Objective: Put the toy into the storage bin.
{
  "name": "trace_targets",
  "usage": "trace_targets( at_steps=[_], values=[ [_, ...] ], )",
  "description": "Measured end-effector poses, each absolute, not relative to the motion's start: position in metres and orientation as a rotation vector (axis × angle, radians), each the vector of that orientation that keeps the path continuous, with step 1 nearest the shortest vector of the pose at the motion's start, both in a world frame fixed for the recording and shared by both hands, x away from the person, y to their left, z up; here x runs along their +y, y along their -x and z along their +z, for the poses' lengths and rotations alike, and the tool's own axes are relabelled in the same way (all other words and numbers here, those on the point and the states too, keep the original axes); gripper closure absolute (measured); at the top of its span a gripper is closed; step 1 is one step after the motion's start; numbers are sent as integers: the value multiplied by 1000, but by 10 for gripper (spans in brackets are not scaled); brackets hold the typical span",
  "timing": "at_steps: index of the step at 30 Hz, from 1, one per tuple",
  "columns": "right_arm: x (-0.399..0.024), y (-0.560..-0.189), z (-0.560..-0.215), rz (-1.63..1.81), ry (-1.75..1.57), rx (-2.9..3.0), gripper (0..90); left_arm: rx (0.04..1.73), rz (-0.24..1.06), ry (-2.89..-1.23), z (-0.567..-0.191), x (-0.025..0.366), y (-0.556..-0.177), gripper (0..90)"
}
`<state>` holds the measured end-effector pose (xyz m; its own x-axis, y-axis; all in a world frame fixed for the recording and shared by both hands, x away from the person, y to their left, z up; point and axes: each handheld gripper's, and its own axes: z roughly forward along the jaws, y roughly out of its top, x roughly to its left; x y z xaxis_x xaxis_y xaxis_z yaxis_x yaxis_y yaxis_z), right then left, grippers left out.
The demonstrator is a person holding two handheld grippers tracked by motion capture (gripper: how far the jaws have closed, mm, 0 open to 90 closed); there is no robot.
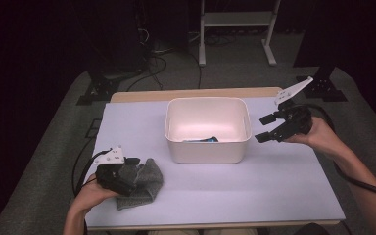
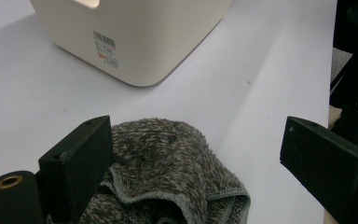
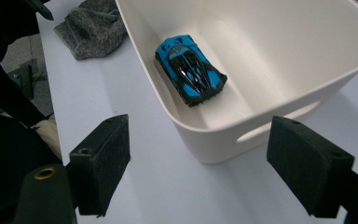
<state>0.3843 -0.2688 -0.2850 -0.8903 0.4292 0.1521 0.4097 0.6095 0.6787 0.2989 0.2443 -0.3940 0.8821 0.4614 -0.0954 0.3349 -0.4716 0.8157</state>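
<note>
The fuzzy grey cloth (image 2: pixel 168 177) lies right under your left gripper (image 2: pixel 191 168), jaws wide apart. Push down, pinch a thick fold, then lift toward the white plastic bin (image 2: pixel 140 37) ahead.

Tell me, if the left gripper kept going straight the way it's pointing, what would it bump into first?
Probably the grey cloth. The left gripper is open with the cloth lying right between and ahead of its jaws; the white bin sits farther on.
</note>
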Motion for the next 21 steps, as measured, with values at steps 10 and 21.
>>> trace_targets(
  at_steps=[10,21],
  values=[
    [-288,-377,-305,1187,-809,2787,199,574,168,-2109,-394,243,-298,87],
    [-303,-369,-334,1212,-887,2791,199,574,171,-2115,-393,243,-298,87]
  ],
)
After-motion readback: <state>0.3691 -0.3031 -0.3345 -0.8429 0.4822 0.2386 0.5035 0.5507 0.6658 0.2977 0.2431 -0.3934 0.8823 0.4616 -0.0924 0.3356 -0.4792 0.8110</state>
